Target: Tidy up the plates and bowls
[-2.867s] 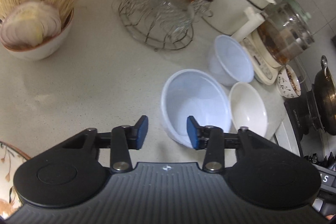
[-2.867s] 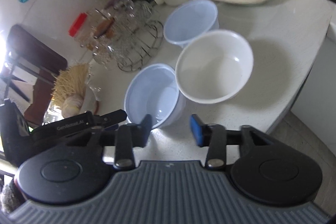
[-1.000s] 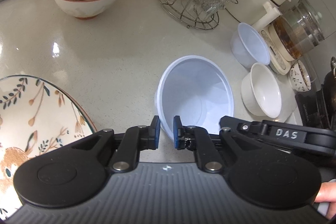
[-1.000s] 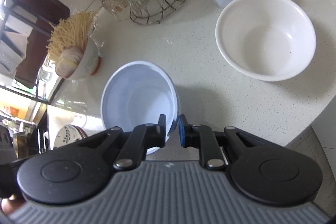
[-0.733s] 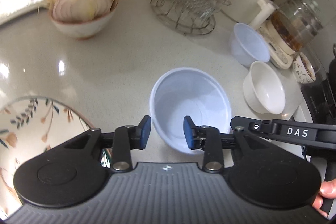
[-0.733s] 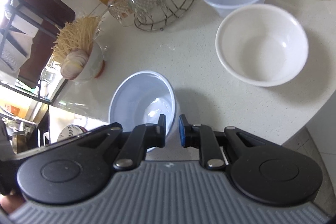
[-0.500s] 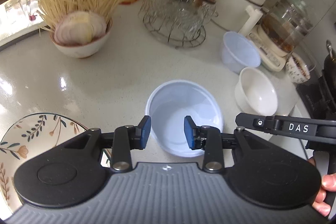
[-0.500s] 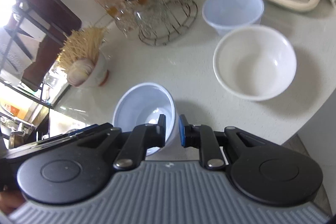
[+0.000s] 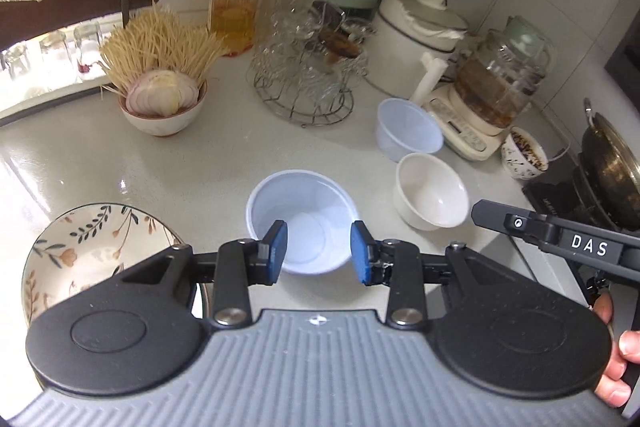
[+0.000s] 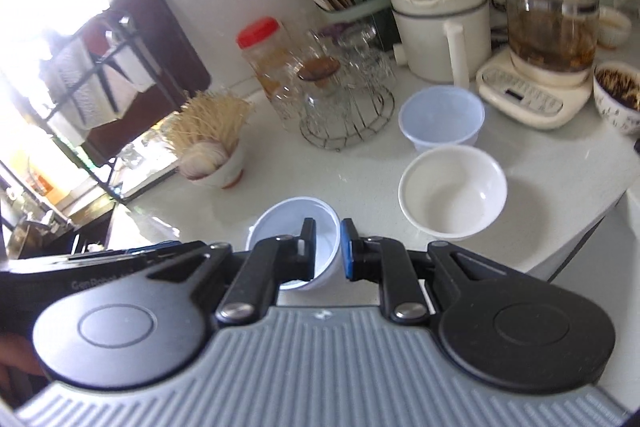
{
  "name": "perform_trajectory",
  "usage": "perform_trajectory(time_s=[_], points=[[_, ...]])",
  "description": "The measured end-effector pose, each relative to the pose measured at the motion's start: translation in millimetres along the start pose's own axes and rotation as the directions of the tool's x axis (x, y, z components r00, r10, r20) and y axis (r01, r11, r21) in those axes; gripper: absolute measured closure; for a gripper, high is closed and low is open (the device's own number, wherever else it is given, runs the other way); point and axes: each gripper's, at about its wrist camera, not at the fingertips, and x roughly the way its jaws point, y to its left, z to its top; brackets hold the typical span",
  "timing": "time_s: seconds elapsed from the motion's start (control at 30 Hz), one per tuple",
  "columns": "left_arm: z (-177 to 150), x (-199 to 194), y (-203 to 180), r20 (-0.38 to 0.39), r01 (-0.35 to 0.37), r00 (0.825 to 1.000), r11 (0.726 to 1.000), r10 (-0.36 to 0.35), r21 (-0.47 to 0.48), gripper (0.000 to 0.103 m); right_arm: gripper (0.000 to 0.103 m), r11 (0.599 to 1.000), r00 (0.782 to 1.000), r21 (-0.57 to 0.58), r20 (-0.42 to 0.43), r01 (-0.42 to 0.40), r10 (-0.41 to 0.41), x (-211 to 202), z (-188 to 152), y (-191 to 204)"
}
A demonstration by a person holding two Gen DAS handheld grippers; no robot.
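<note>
My right gripper [image 10: 327,249] is shut on the rim of a pale blue plastic bowl [image 10: 296,227] and holds it tilted above the counter. The same bowl [image 9: 302,211] shows in the left wrist view, below my left gripper [image 9: 319,253], which is open and empty above it. A white bowl [image 9: 430,195] [image 10: 452,193] and a second pale blue bowl [image 9: 408,129] [image 10: 442,117] stand on the counter to the right. A floral plate [image 9: 80,247] lies at the left.
A bowl of noodles and sliced onion [image 9: 162,95], a wire rack of glasses [image 9: 306,75], a white pot [image 9: 416,43], a glass kettle on its base [image 9: 492,87], a small patterned bowl [image 9: 522,153] and a wok [image 9: 612,163] crowd the back and right. The counter edge runs at the right.
My left gripper opened off the pale blue bowl and drew back and up. My right gripper stayed shut on the bowl's rim and has lifted it.
</note>
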Motion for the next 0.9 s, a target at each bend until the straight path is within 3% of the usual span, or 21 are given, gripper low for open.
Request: perform_trajectory(time_s=[0.37,0.57,0.7,0.9], points=[[-27.4,-47.2,-35.9,0.036,-0.002,0.999,1.000,0.002,0.006,0.063,0.086,1.000,0.998,-0.018,0.057,0.001,0.000,-58.8,-15.2,-7.9],[-19.2,-49.9,-40.0,0.028,0.069,0.997,0.998,-0.069,0.004,0.063,0.086,0.999,0.997,0.022,0.064,0.030,-0.031,-66.4,-20.0,-16.2],[-10.3,-46.2,-47.1,0.046,0.070,0.996,0.996,-0.073,0.058,0.063,0.086,0.997,0.995,0.047,0.076,0.056,-0.059,-66.5,-16.9,-16.6],[10.5,-36.6,-52.7,0.054,0.137,0.988,0.982,-0.145,0.133,0.063,0.086,0.993,0.988,0.073,0.113,0.092,-0.100,-65.3,-2.5,-10.9]])
